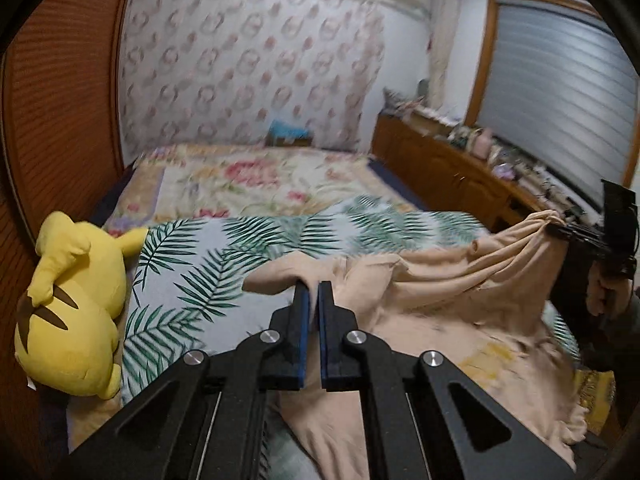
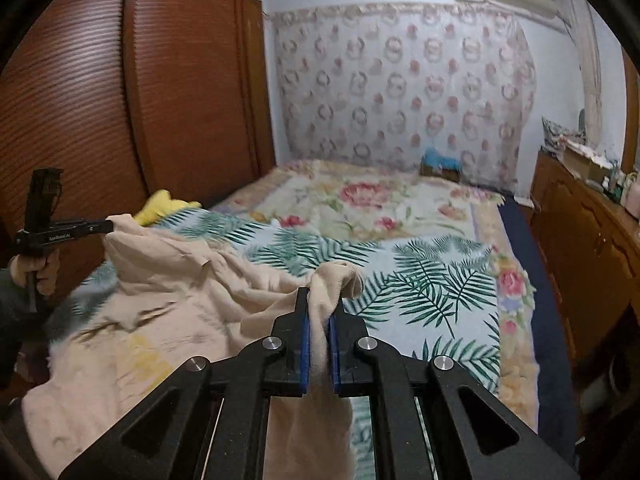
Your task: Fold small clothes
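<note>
A peach-coloured garment (image 1: 432,292) hangs stretched between both grippers above the bed, its lower part resting on the palm-leaf sheet (image 1: 224,264). My left gripper (image 1: 314,286) is shut on one bunched edge of it; it also shows in the right wrist view (image 2: 108,225), at the far left. My right gripper (image 2: 320,294) is shut on the other bunched edge, with cloth (image 2: 168,308) running down between its pads; it also shows in the left wrist view (image 1: 558,225), at the far right.
A yellow plush toy (image 1: 76,304) lies at the bed's left edge by the brown slatted wardrobe (image 2: 120,92). A floral blanket (image 2: 360,204) covers the far half of the bed. A wooden cabinet (image 2: 588,232) with clutter on top runs along the right.
</note>
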### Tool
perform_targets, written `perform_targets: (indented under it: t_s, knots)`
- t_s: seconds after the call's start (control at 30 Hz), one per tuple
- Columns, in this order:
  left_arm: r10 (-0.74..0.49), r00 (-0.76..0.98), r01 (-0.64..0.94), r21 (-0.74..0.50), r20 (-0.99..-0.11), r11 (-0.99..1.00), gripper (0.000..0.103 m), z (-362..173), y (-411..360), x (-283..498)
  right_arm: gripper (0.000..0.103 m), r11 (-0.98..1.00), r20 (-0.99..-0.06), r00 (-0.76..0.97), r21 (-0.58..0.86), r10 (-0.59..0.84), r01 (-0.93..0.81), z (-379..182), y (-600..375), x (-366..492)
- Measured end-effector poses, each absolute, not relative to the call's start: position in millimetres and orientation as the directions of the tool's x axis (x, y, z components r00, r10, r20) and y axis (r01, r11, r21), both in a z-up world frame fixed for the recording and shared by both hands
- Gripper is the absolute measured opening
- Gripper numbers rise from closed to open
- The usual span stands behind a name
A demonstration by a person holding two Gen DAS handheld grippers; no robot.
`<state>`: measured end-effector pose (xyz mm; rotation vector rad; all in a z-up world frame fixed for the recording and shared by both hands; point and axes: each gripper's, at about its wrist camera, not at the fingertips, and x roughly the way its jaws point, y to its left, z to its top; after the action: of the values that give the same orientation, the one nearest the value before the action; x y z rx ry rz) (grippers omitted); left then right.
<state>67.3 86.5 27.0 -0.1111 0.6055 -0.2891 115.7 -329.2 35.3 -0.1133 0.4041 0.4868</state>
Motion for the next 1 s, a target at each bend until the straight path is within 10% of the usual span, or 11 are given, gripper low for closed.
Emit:
perform_targets:
  t_s: [0.6,0.77,1.0]
  knots:
    - [-0.266,0.727,0.194,-0.183,-0.633,0.964,0.005,-1.6,102.0,-33.4,0.008,0.877,-0.605,0.684,0.053,0.408,-0.477,-10.2,-372.4,-5.7]
    - [-0.234,0.744,0.169,-0.162,-0.626,0.972,0.041,-3.6,109.2,-30.5,0.019,0.888,-0.616,0.692,0.027,0.376,-0.458,-7.1,-373.1,3.0]
    - [-0.241,0.728,0.191,-0.148,-0.642,0.97,0.052,-5.2,113.7,4.6,0.046,0.909,-0.584,0.743,-0.021,0.327,-0.416,6.8,-359.9,23.6]
